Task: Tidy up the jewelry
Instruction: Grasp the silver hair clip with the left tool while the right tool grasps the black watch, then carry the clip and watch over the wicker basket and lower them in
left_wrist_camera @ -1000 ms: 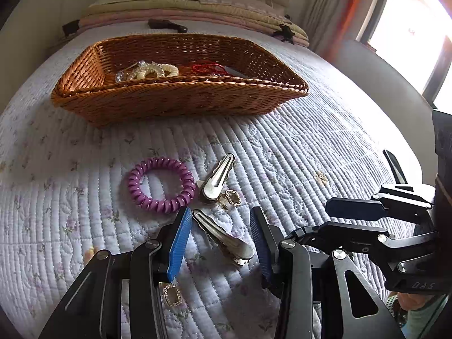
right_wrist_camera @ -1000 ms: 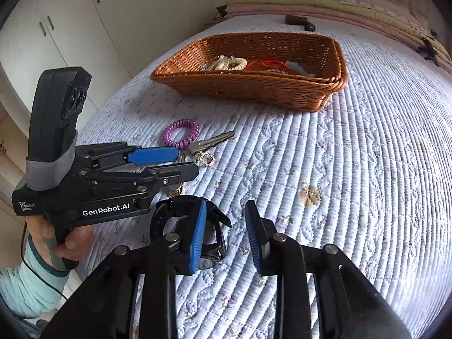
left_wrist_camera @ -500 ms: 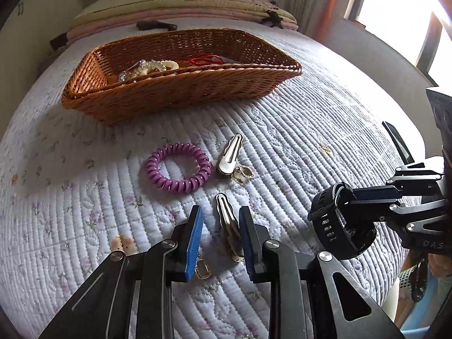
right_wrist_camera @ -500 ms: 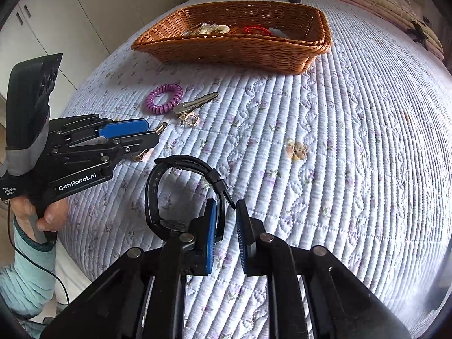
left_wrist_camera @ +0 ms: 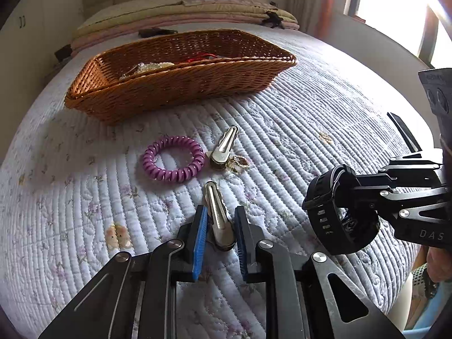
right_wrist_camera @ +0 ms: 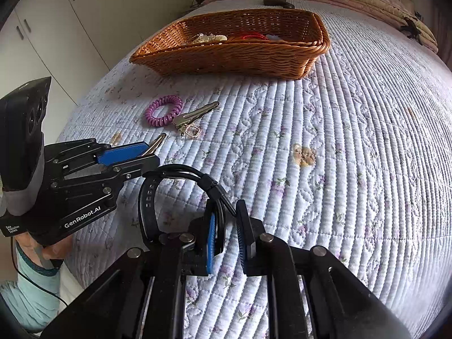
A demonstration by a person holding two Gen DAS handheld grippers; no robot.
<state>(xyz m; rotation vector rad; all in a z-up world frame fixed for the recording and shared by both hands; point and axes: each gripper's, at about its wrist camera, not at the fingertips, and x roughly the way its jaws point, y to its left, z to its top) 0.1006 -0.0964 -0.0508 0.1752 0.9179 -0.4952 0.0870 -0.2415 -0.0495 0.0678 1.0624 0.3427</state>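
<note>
Lifted just above the quilt, a silver hair clip [left_wrist_camera: 213, 197] sits between the blue pads of my left gripper [left_wrist_camera: 221, 209], whose jaws are closing on it; its tip pokes out past the left gripper [right_wrist_camera: 149, 152] in the right wrist view. My right gripper [right_wrist_camera: 226, 206] is shut on the strap of a black watch [right_wrist_camera: 147, 197], which hangs off the bed at right in the left wrist view [left_wrist_camera: 322, 220]. On the quilt lie a purple coil hair tie [left_wrist_camera: 169, 173], a second silver clip [left_wrist_camera: 224, 148] and a small gold earring [right_wrist_camera: 188, 132]. Beyond them stands the wicker basket [left_wrist_camera: 180, 84].
Beaded pieces [right_wrist_camera: 209, 38] and a red band [right_wrist_camera: 252, 36] lie in the basket. Folded bedding [left_wrist_camera: 183, 11] is stacked at the head of the bed. White cupboards [right_wrist_camera: 56, 28] stand to the left and a window [left_wrist_camera: 395, 8] to the right. A hand [right_wrist_camera: 53, 251] holds the left gripper near the bed's edge.
Both grippers narrowed. The left closed around the near hair clip and raised it. The right closed on the watch strap and lifted the watch off the quilt.
</note>
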